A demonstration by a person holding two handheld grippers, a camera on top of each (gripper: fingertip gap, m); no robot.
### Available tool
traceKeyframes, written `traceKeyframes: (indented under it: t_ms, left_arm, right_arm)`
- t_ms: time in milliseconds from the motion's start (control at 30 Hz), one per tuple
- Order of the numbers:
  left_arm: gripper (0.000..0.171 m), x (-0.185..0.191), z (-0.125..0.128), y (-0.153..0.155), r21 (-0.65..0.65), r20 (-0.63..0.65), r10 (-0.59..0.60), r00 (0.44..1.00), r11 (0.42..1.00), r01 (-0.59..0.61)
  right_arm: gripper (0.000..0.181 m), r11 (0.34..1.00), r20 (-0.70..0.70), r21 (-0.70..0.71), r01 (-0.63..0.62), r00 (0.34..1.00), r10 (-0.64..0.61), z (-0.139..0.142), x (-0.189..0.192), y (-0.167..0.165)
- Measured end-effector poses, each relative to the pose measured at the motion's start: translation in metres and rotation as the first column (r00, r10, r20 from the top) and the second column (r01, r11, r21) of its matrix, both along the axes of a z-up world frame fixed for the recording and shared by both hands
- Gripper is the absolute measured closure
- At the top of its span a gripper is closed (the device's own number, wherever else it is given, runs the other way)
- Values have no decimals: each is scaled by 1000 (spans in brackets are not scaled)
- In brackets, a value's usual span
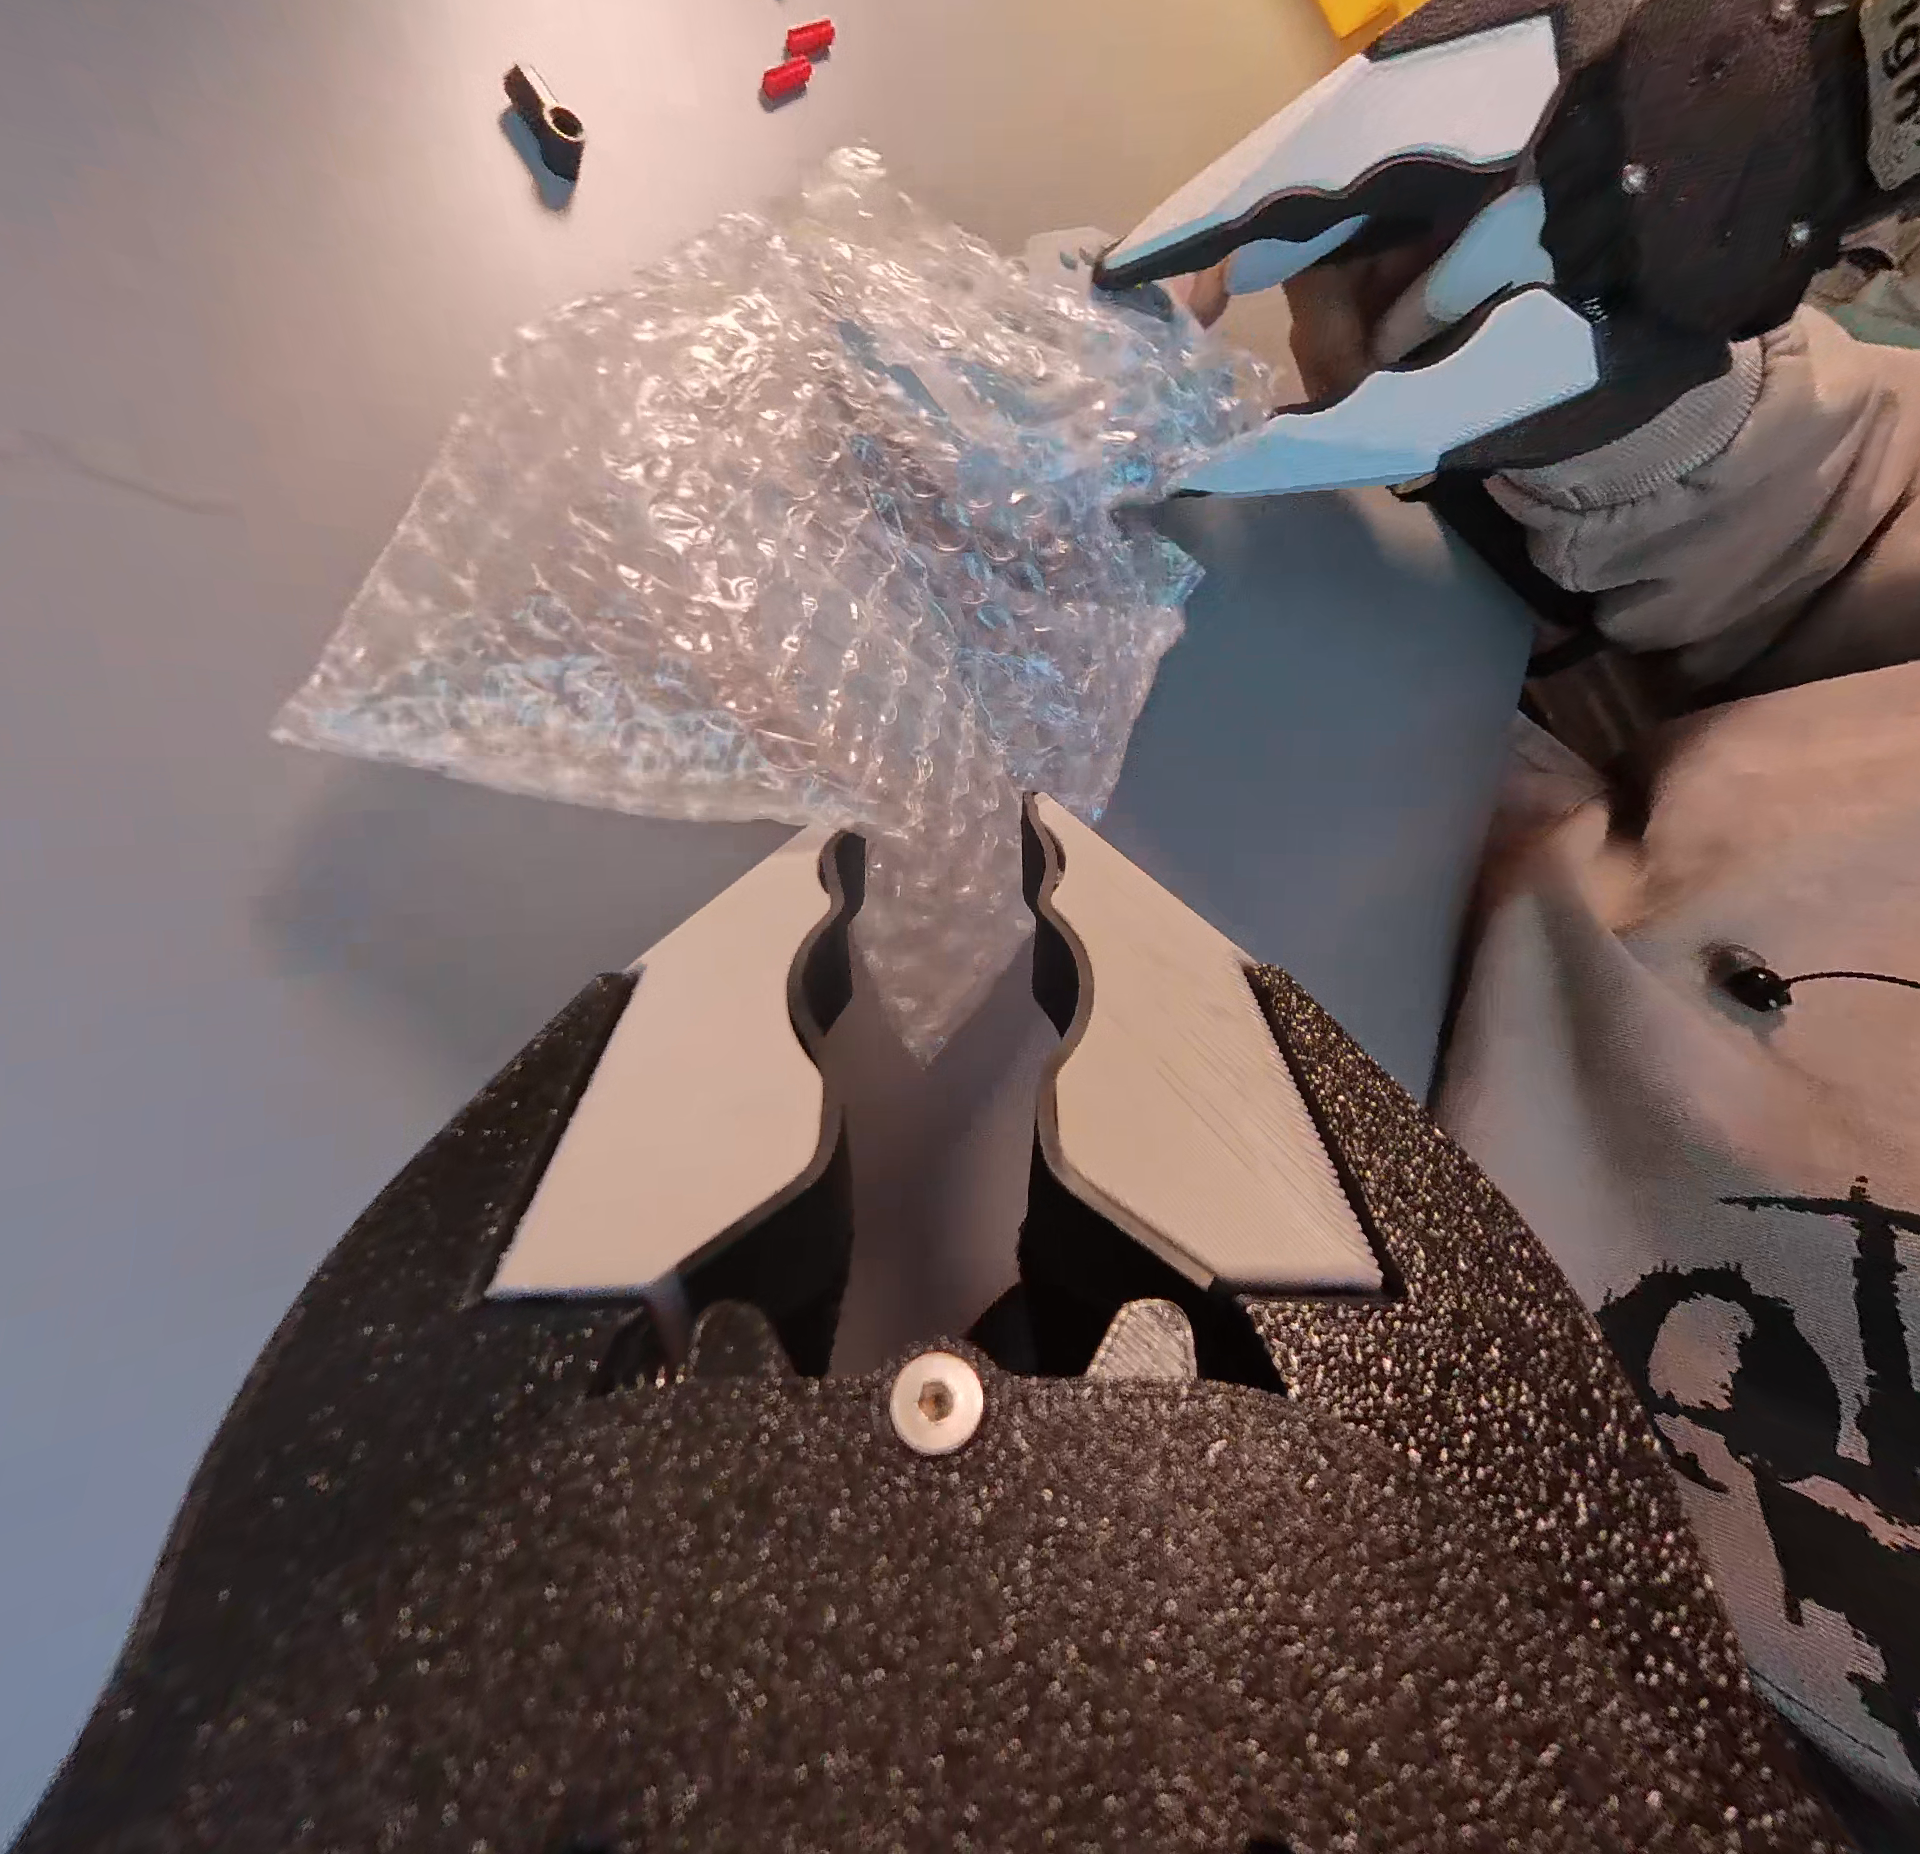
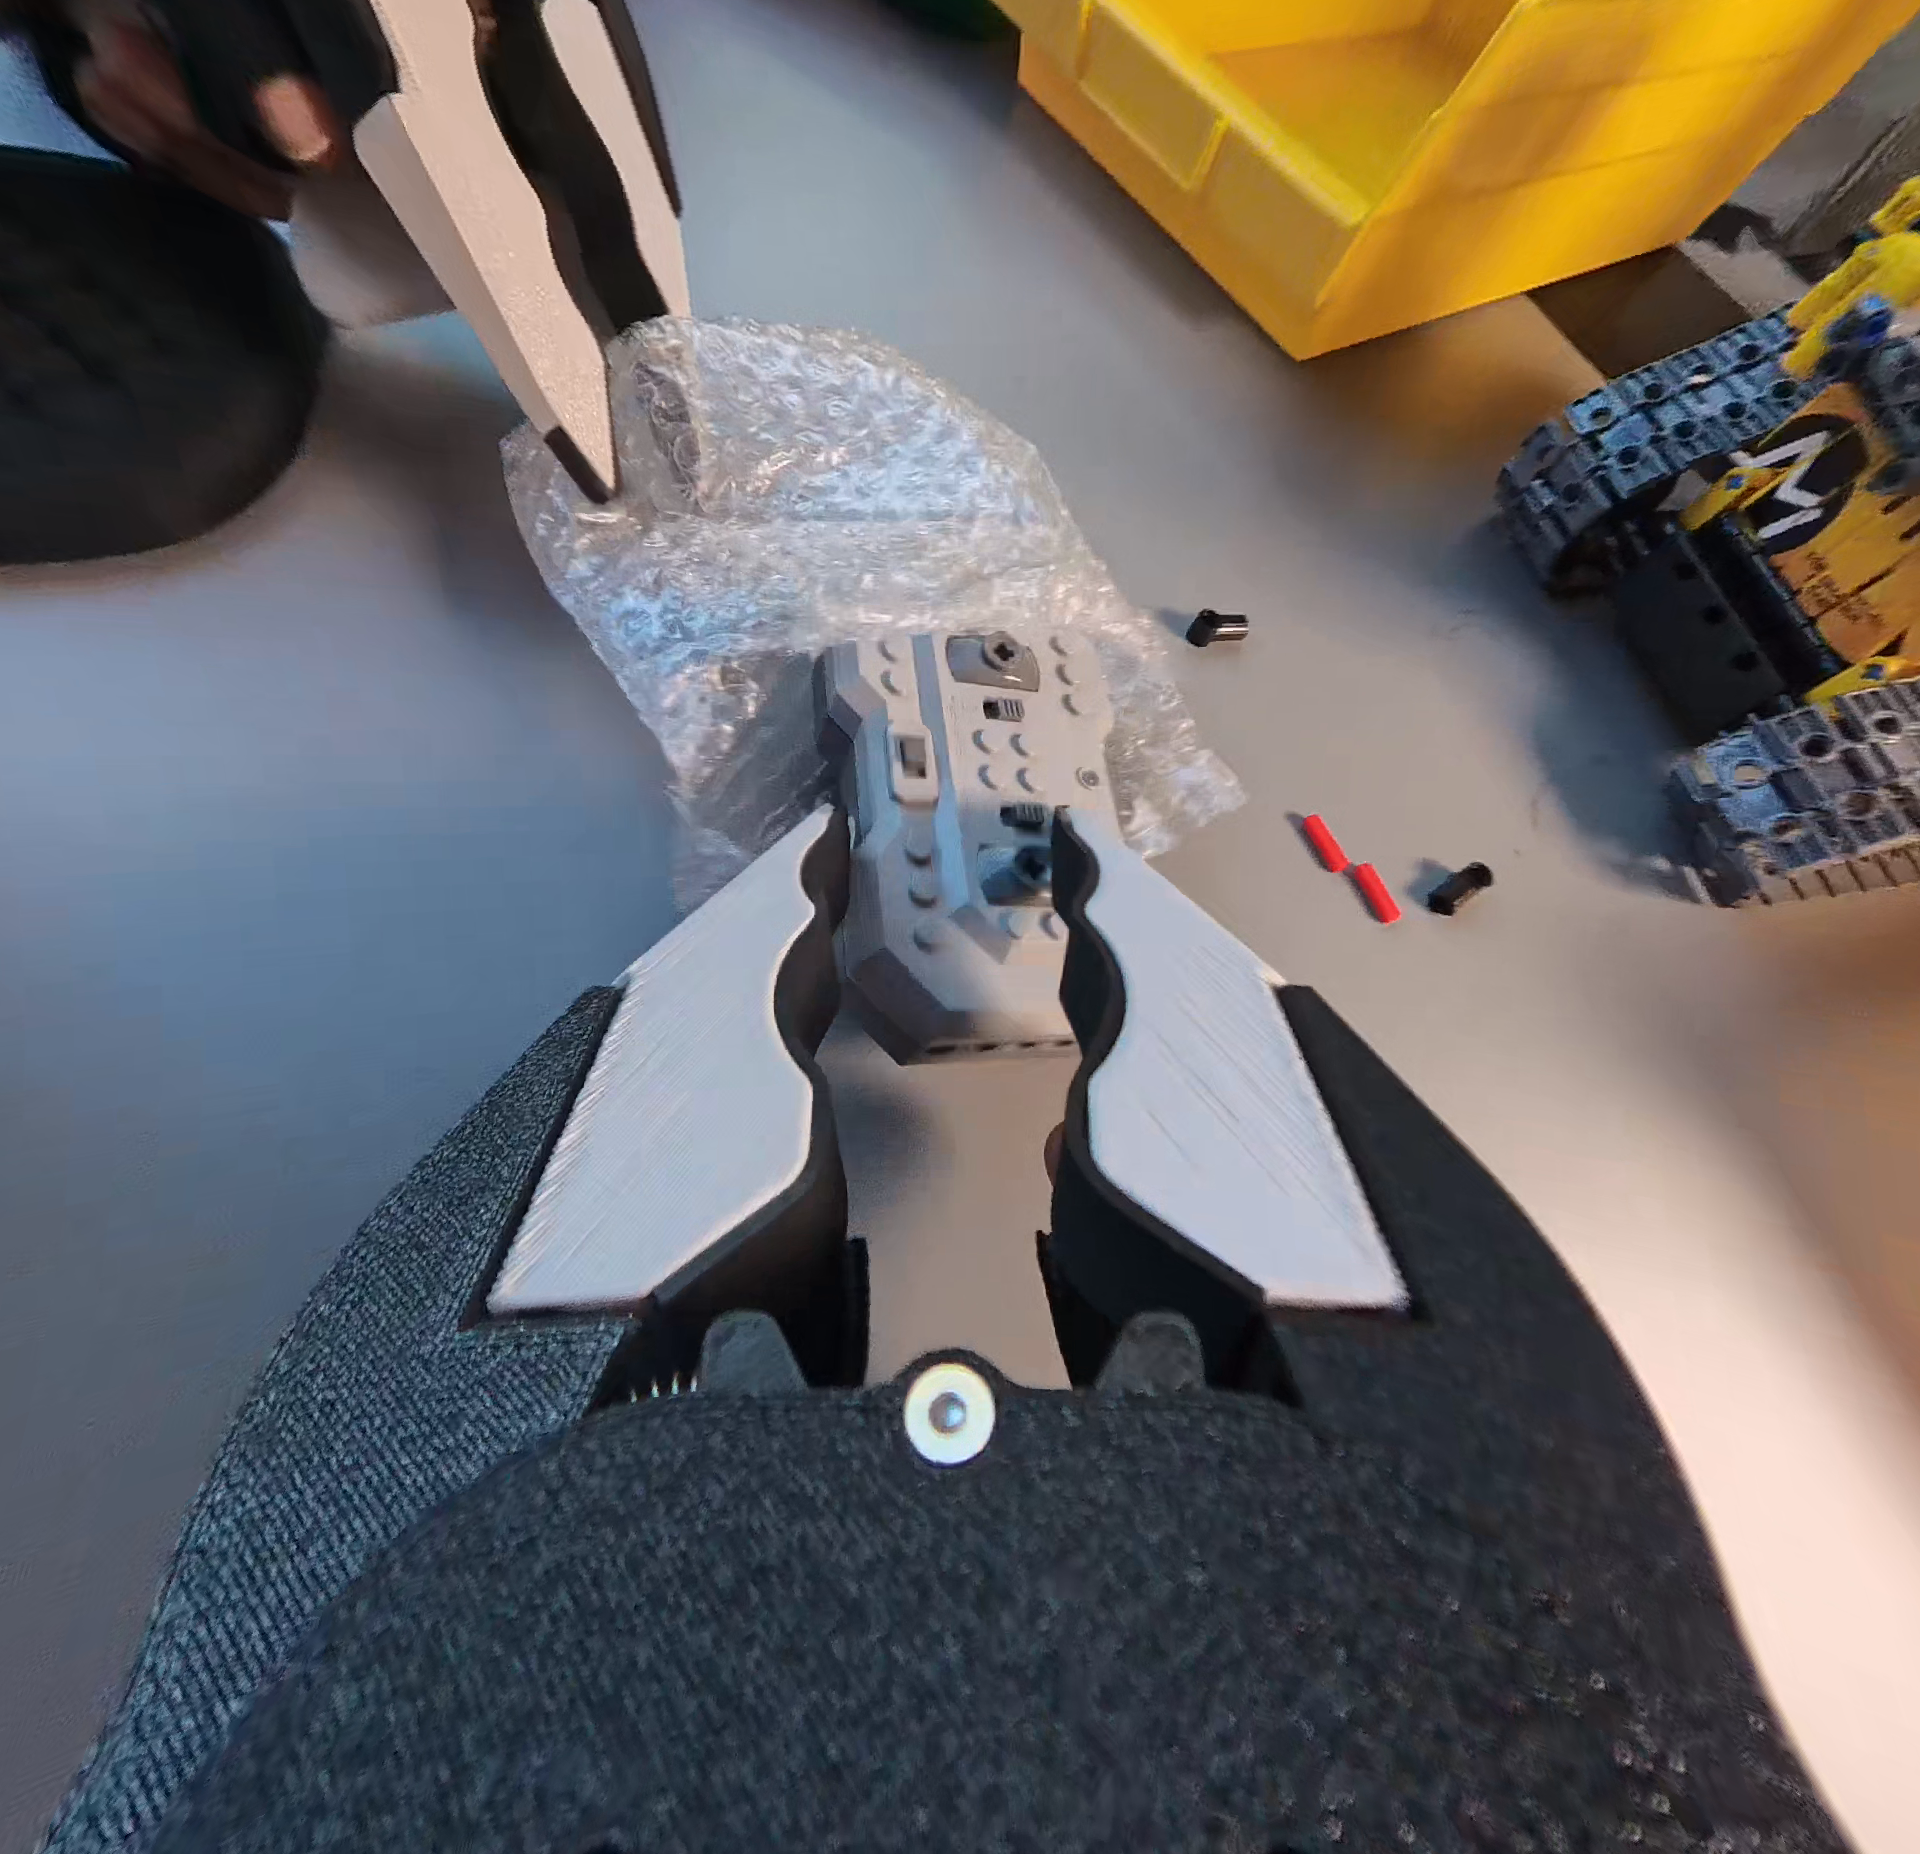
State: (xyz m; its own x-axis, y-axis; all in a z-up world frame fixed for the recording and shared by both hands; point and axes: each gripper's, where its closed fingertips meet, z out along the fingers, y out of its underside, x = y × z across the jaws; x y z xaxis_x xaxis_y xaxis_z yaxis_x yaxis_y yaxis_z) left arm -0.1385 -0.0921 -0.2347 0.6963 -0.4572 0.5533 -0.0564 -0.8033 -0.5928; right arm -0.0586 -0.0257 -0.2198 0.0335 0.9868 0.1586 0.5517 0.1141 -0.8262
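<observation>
Left view, left claw [image 1: 940, 848]: fingers apart, a corner of bubble wrap [image 1: 748, 547] hanging between, grip not discernible.
Left view, 2 o'clock: right claw [image 1: 1132, 381] at wrap's far edge.
Right view, right claw [image 2: 945, 828]: clamped on grey block [image 2: 961, 828], half out of wrap.
Right view, 1 o'clock: yellow bin [image 2: 1455, 111] on desk [image 2: 260, 817].

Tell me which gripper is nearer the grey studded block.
Right. The right gripper has its jaws around the grey studded block; the left gripper pinches the far end of the bubble wrap.
</observation>
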Motion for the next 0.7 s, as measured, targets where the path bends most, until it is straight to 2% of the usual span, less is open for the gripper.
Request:
traceKeyframes:
  t_ms: [33, 67, 167, 267, 333, 400, 500, 567, 600, 700]
  left_arm:
    - [142, 3, 1, -3, -2, 4, -14, 1000, 1000, 14]
    - [143, 8, 2, -7, -8, 11, -34, 999, 999, 35]
    - [139, 26, 5, -26, -13, 18, -135, 991, 991, 135]
    - [131, 36, 9, -51, 13, -56, -261, 964, 965, 262]
    - [128, 36, 21, -64, 59, -83, -315, 946, 946, 320]
    - [131, 32, 36, -72, 114, -95, -352, 931, 926, 361]
    - [133, 15, 61, -64, 215, -101, -318, 943, 918, 333]
    - [132, -1, 76, -46, 267, -71, -244, 967, 930, 254]
    - [129, -11, 76, -33, 273, -74, -186, 980, 941, 199]
    - [115, -36, 47, 7, 200, -124, -64, 990, 976, 88]
  right_arm:
    - [147, 999, -7, -42, -26, 1000, 26, 0, 0, -6]
    - [142, 996, -7, -81, -46, 999, 45, 0, 0, -10]
    - [114, 980, -10, -164, -110, 994, 110, 5, 4, -19]
    - [97, 983, 29, -143, -116, 992, 121, 7, 17, -3]
    - [89, 983, 101, -109, -148, 982, 159, -4, 27, 8]
    - [87, 971, 110, -136, -196, 971, 211, -11, 28, 13]
    - [88, 952, 110, -162, -260, 954, 279, -13, 19, 13]
    - [99, 942, 161, -160, -294, 934, 319, -21, 14, 12]
    - [108, 939, 188, -152, -309, 923, 335, -25, 12, 12]
    - [110, 936, 199, -105, -336, 915, 351, -25, 9, 9]
